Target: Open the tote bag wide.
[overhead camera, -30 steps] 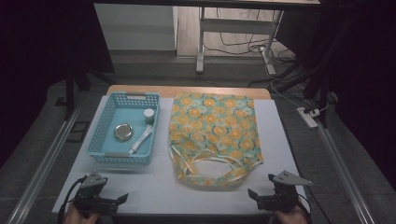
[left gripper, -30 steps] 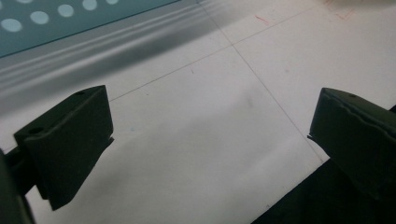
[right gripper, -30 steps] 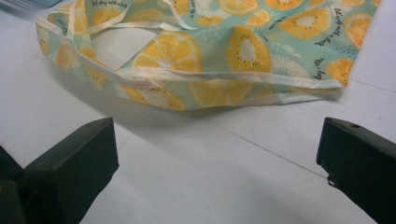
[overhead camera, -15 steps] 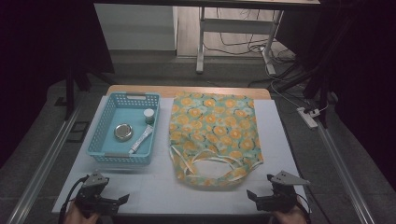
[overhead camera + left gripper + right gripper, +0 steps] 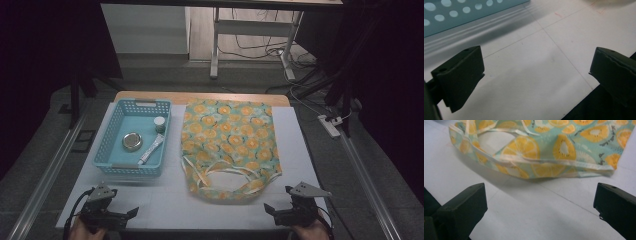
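1. Here, the left tool [image 5: 131,214] rests at about 7 o'clock on the white desk [image 5: 165,200], held by a hand [image 5: 82,231] that comes in from the near edge.
2. Its jaws stand wide apart with nothing between them; in the left gripper view, bare desk surface lies in the gap.
3. The blue basket [image 5: 111,137] sits at about 10 o'clock on the desk, near the left tool but apart from it; its perforated wall shows at 11 o'clock in the left gripper view.
4. Inside the basket lie a round metal tin [image 5: 132,141], a small white-capped jar [image 5: 159,124] and a white tube [image 5: 151,150], the tube slanting from the jar's side towards the near wall.
5. The right tool [image 5: 270,208] rests at about 5 o'clock on the desk, held by the other hand [image 5: 310,232].
6. Its jaws are also spread wide and empty, pointing across the desk.
7. The fruit-print bag [image 5: 227,145] lies flat at the centre of the desk, just beside the basket at its 3 o'clock, with the mouth and pale handles [image 5: 220,172] turned to the near edge.
8. In the right gripper view, the bag's near hem [image 5: 554,167] lies towards 12 o'clock ahead of the open jaws, near them but not touching, with a strip of white desk between.
9. The two tools lie well apart, one on each side of the bag's mouth.
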Available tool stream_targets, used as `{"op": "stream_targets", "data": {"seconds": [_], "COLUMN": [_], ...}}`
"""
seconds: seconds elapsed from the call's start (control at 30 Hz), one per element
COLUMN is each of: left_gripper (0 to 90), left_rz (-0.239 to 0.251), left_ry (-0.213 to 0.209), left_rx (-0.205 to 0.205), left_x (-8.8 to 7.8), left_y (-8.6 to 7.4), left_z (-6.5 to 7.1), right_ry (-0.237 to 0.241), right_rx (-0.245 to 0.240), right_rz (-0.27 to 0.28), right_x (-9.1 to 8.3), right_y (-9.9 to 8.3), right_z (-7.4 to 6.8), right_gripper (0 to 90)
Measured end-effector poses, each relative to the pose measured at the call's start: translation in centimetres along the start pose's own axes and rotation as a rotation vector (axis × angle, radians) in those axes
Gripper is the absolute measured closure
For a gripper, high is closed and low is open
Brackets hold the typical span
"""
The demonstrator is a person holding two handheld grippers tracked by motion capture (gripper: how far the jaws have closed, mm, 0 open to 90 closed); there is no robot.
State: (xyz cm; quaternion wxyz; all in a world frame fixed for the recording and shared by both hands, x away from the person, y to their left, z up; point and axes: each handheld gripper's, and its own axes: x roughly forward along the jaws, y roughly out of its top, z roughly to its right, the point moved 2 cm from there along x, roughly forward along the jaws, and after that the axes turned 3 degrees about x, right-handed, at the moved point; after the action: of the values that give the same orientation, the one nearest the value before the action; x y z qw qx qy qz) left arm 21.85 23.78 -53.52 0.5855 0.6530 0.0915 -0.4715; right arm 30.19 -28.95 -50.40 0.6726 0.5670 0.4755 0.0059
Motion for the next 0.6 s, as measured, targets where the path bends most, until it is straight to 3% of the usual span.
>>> {"op": "stream_targets", "data": {"seconds": [0.6], "left_gripper": [0.0], "left_rz": [0.004], "left_ry": [-0.002], "left_rx": [-0.015], "left_x": [0.49], "left_y": [0.41], "left_z": [-0.41], "right_ry": [0.029], "right_rx": [-0.085], "right_rz": [-0.015], "right_x": [0.52], "right_y": [0.87], "right_z": [-0.46], "right_gripper": [0.0]}}
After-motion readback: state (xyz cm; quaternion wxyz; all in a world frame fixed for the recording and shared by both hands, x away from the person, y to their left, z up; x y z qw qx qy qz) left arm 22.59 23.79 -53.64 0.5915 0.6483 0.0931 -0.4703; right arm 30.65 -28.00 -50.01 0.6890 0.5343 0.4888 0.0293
